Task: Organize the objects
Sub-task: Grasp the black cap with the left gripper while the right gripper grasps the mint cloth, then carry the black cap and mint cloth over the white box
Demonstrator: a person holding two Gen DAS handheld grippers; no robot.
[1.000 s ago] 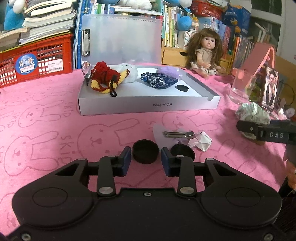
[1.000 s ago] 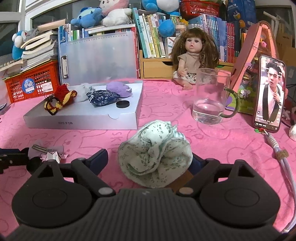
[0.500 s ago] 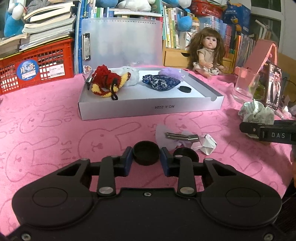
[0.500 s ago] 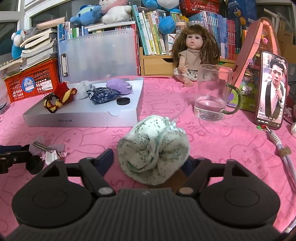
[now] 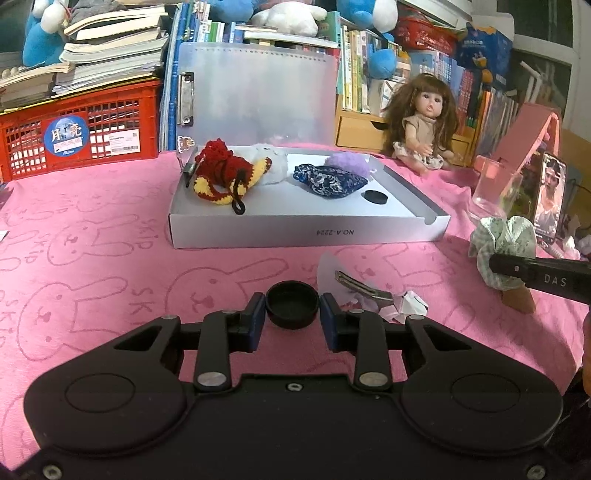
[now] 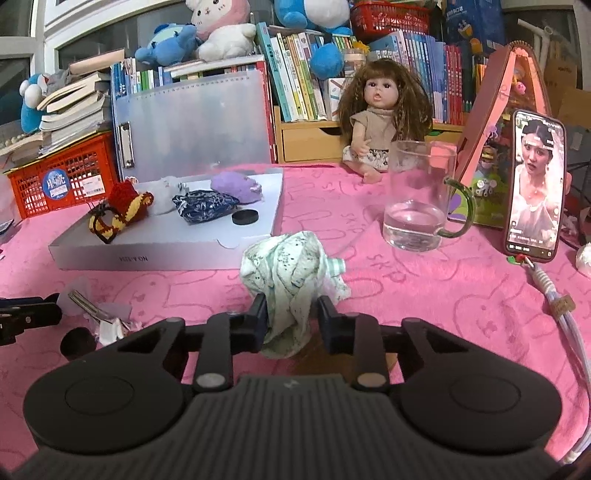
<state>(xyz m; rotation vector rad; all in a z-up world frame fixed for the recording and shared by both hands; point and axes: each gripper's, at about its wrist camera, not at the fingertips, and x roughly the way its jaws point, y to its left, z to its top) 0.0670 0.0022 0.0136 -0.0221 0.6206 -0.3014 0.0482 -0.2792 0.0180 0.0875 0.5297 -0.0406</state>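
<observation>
Green-speckled cloth pinched in right gripper.

Behind the white tray, a white fluffy thing is lying half hidden by the red knitted pouch — its shape is staying unclear.

Black grippers, blue-padded jaws, silver screws

Domestic setting, likely a child's room or study — indicated by crowded bookshelves, plush toys, a doll, stacked books on a red crate, and a pink rabbit-print cloth covering the table.
</observation>
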